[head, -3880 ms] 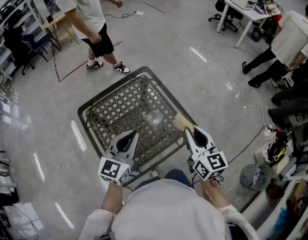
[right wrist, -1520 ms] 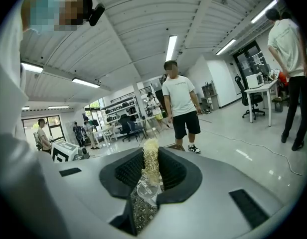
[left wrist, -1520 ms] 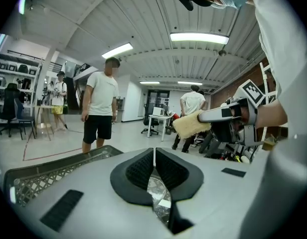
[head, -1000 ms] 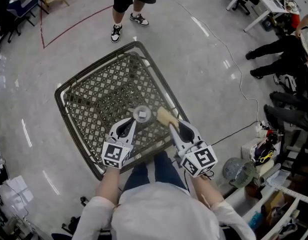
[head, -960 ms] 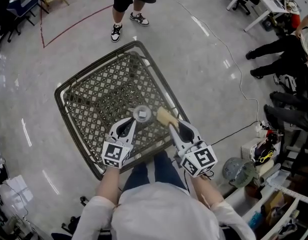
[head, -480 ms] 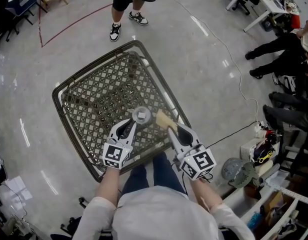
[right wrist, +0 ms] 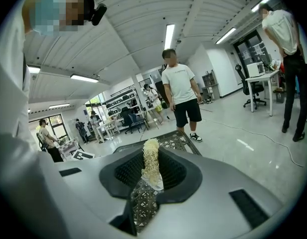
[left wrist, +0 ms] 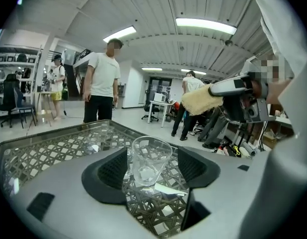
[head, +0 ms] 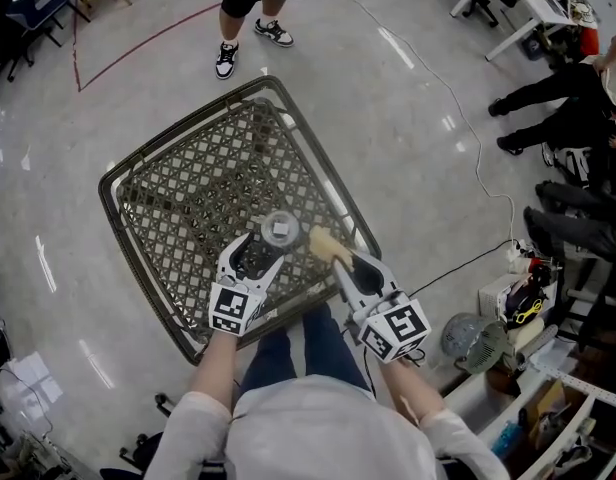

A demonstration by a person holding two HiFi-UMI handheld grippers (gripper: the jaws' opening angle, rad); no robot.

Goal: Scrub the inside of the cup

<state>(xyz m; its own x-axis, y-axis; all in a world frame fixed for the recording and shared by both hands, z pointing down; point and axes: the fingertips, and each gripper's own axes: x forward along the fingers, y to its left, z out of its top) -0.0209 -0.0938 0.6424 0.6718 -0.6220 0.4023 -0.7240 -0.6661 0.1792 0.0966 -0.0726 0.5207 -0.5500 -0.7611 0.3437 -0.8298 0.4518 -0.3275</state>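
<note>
**Cup stands loose between released jaws while the sponge waits alongside**

Cup (head: 280, 229) sits upright on the lattice tabletop (head: 178, 198), close to the edge nearest the person. Its mouth faces straight up and its long axis runs vertical, base down on the openwork.

The left gripper (head: 256, 253) has just been opening its jaws. They now stand wide on either side of the glass, which is between them with a gap showing at each pad, so nothing steadies it.

The right gripper (head: 350, 265) is clenched on a yellow sponge (head: 326, 244), which it holds just to the right of the rim and not yet inside.

The main risk is scrubbing while the glass is unheld. A push from the sponge against one wall would likely tip or skate the smooth, light cup across the uneven lattice, perhaps off the near edge.

A second risk is an off-centre re-grip. If one pad arrives first, it could knock the cup over before the other meets it. The sponge catching the rim on its way in would have the same effect.
</note>
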